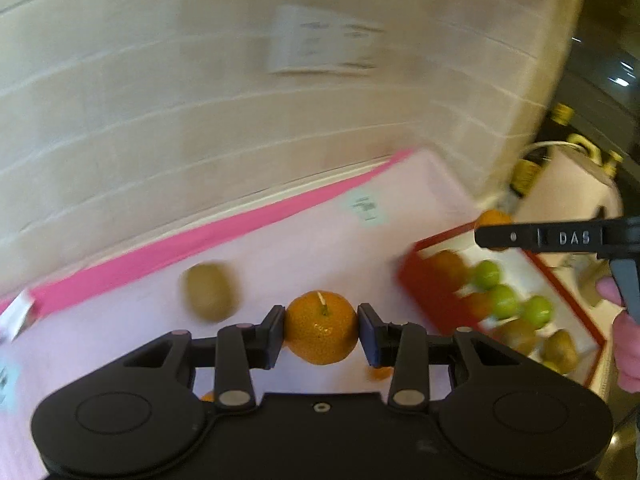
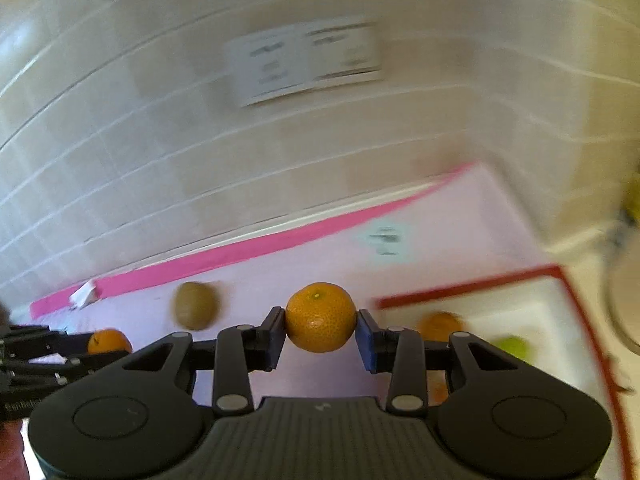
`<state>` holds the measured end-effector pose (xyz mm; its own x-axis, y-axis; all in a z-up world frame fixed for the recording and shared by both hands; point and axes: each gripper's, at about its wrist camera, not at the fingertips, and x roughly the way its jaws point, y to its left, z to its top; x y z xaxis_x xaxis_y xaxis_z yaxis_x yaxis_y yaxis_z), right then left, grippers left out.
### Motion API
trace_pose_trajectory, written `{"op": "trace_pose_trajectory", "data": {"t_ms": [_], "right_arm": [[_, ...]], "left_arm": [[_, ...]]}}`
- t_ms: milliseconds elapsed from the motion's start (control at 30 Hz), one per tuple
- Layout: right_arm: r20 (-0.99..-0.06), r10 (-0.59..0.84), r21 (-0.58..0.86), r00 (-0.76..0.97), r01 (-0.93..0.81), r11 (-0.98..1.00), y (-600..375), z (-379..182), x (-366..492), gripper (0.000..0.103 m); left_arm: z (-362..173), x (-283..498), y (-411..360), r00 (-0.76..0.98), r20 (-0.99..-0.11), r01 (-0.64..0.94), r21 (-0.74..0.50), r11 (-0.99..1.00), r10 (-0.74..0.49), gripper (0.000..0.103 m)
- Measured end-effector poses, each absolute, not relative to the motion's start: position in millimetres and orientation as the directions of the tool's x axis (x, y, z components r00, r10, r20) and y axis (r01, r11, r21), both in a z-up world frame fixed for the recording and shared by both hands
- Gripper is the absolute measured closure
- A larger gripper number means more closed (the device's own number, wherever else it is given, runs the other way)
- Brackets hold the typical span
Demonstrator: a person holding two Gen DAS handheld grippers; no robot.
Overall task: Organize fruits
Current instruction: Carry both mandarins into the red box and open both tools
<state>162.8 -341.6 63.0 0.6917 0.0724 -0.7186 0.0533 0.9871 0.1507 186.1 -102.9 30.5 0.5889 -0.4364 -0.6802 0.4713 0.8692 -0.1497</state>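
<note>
My left gripper (image 1: 321,330) is shut on a mandarin (image 1: 321,328) and holds it above the pink mat (image 1: 304,240). My right gripper (image 2: 320,330) is shut on another mandarin (image 2: 320,317), also above the mat (image 2: 440,240). A red-rimmed white tray (image 1: 416,276) to the right holds mandarins, green limes (image 1: 502,300) and kiwis (image 1: 560,350). In the right wrist view the tray (image 2: 472,284) shows a mandarin (image 2: 440,326) and a lime (image 2: 514,348). A loose kiwi (image 1: 209,292) lies on the mat; it also shows in the right wrist view (image 2: 195,306). The left gripper with its mandarin (image 2: 109,342) appears at the left there.
A tiled wall (image 1: 200,100) with a paper sheet (image 1: 320,42) rises behind the mat. A white label (image 1: 365,206) lies on the mat. The right gripper's finger (image 1: 540,237) crosses above the tray. A white jug (image 1: 572,188) stands to the far right.
</note>
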Motion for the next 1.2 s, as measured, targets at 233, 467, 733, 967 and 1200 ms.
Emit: {"op": "trace_pose_trajectory", "data": {"t_ms": [233, 467, 733, 967, 1200], "right_arm": [[-0.740, -0.060, 0.138, 0.669, 0.239, 0.961, -438, 68, 130, 0.063], [-0.762, -0.081, 0.192, 0.642, 0.344, 0.919, -491, 43, 110, 0.063], [-0.790, -0.011, 0.270, 0.612, 0.365, 0.891, -502, -1, 116, 0.063], [-0.801, 0.024, 0.303, 0.598, 0.369, 0.879, -505, -27, 133, 0.063], [-0.812, 0.013, 0.281, 0.583, 0.371, 0.885, -509, -41, 147, 0.063]], "left_arm": [[33, 185, -209, 0.502, -0.672, 0.624, -0.155, 0.766, -0.544, 0.057], [19, 197, -293, 0.412, -0.714, 0.684, -0.168, 0.710, -0.566, 0.056], [-2, 249, -385, 0.334, -0.745, 0.739, -0.174, 0.651, -0.578, 0.056], [-47, 277, -438, 0.268, -0.799, 0.771, -0.158, 0.617, -0.539, 0.056], [-72, 295, -448, 0.233, -0.817, 0.766, -0.180, 0.618, -0.527, 0.056]]}}
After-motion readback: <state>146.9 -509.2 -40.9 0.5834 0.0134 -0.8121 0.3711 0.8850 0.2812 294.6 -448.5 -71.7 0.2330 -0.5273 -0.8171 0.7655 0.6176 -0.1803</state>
